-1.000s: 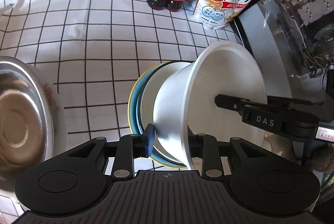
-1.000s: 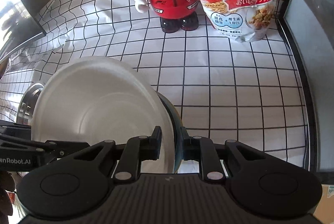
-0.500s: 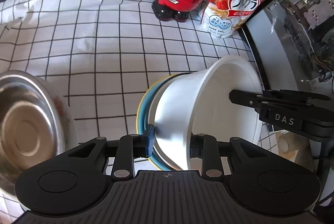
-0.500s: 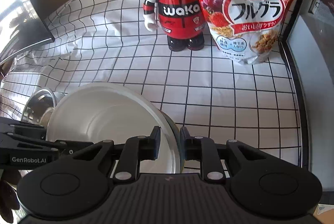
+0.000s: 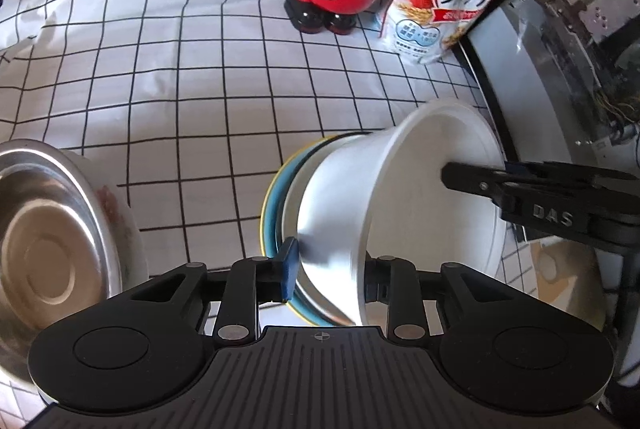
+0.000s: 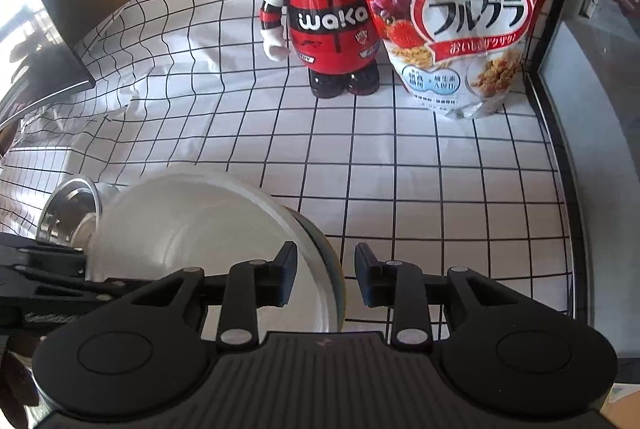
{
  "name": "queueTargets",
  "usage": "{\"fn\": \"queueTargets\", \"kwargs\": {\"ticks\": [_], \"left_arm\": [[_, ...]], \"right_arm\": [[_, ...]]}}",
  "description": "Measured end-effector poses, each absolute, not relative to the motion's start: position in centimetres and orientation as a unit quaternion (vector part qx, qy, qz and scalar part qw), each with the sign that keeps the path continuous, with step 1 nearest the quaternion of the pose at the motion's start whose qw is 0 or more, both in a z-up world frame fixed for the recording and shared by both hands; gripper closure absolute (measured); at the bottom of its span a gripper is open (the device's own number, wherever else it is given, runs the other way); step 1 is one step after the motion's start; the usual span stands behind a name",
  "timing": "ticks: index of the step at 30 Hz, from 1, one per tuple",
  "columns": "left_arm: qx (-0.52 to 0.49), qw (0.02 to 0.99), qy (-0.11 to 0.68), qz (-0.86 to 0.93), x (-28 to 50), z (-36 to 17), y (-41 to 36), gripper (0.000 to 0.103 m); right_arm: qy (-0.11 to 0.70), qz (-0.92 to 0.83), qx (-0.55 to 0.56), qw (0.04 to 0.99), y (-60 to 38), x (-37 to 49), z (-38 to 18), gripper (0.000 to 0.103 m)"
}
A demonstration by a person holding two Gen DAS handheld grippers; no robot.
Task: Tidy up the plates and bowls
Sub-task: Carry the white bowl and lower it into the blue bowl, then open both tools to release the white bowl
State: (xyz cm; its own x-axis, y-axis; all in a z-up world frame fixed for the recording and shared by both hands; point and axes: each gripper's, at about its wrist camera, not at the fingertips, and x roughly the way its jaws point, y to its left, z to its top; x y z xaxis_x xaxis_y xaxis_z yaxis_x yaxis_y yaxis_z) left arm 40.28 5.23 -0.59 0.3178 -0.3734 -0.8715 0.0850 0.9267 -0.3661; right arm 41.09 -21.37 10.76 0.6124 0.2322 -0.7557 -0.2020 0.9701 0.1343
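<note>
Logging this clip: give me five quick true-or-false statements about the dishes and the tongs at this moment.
1. The left tongs clamp the white bowl and blue plate together. True.
2. The white bowl sits mouth-up on the cloth. False: it is tipped on its side.
3. The cereal bag stands left of the figurine. False: it stands to its right.
4. A steel bowl lies left of the held stack. True.
5. The right tongs are shut tight on the rim. False: their jaws stand apart around it.
</note>
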Motion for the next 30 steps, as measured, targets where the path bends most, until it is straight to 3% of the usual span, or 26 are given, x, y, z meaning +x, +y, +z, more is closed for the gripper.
{"fn": "queueTargets", "kwargs": {"ticks": [3, 14, 15, 16, 22, 30], "left_arm": [[-0.123, 0.805, 0.565, -0.133, 40.5, -1.2, 5.1, 0.08], [-0.094, 0.805, 0.571, -0.133, 41.1, -1.2, 4.5, 0.081], [-0.09, 0.805, 0.569, -0.138, 40.9, -0.9, 4.5, 0.072], [-0.094, 0.804, 0.568, -0.144, 40.7, -0.6, 4.7, 0.069], [-0.112, 0.816, 0.551, -0.133, 40.3, 0.6, 5.7, 0.066], [-0.113, 0.81, 0.565, -0.107, 40.8, -1.8, 5.5, 0.069]], "right_arm": [[0.418, 0.126, 0.013, 0.899, -21.1, 40.8, 11.2, 0.072], [0.432, 0.115, 0.016, 0.894, -20.0, 44.3, 10.9, 0.068], [0.437, 0.113, 0.02, 0.892, -20.0, 44.7, 10.6, 0.067], [0.44, 0.113, 0.024, 0.89, -20.1, 44.8, 10.4, 0.067], [0.444, 0.122, -0.008, 0.888, -19.4, 44.2, 9.8, 0.065], [0.413, 0.121, -0.051, 0.901, -19.7, 43.0, 11.4, 0.062]]}}
